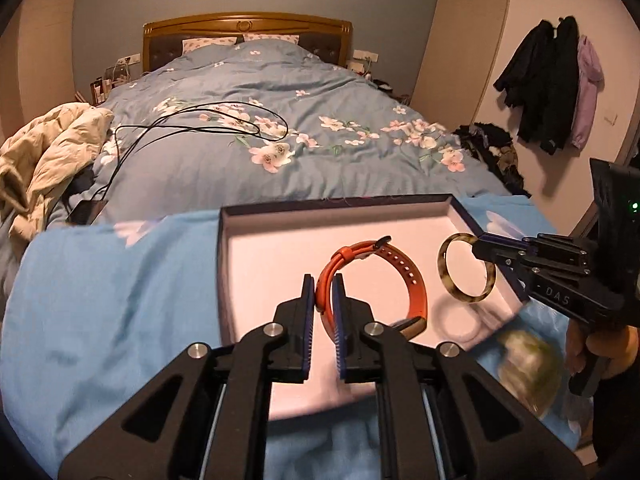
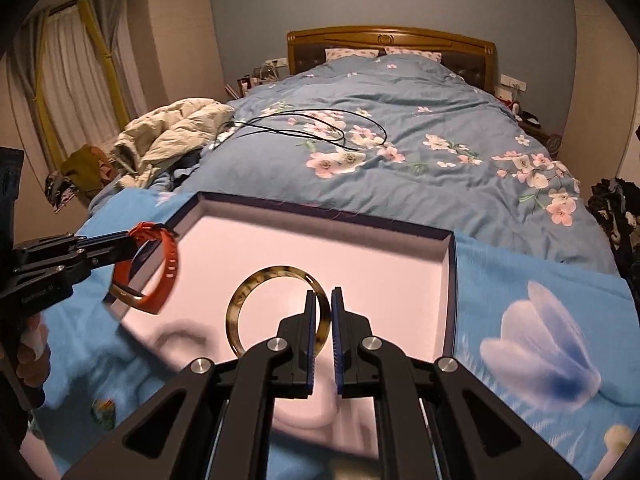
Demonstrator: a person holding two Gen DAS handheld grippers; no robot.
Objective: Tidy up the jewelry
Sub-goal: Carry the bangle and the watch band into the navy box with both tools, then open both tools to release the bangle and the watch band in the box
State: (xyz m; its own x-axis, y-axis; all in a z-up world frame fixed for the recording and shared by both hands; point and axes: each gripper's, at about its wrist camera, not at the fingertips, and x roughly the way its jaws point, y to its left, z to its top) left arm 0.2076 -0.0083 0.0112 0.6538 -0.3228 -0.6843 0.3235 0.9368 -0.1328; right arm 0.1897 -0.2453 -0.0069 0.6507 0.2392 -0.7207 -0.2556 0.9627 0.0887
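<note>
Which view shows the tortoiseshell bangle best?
The right wrist view: the tortoiseshell bangle sits centre frame, nearly its full ring visible, pinched by the right gripper. The left wrist view shows it smaller, off to the right edge.

I am seeing an orange watch strap (image 1: 404,276) with a gold-toned case, and a bangle (image 2: 256,292) mottled in tortoiseshell brown and cream. The tray (image 2: 450,280) is showing a pale pink inside and dark navy walls. The cloth (image 2: 540,320) under it is glowing light blue with white flowers; the duvet (image 1: 248,92) is showing grey-blue with pink-white blossoms.
</note>
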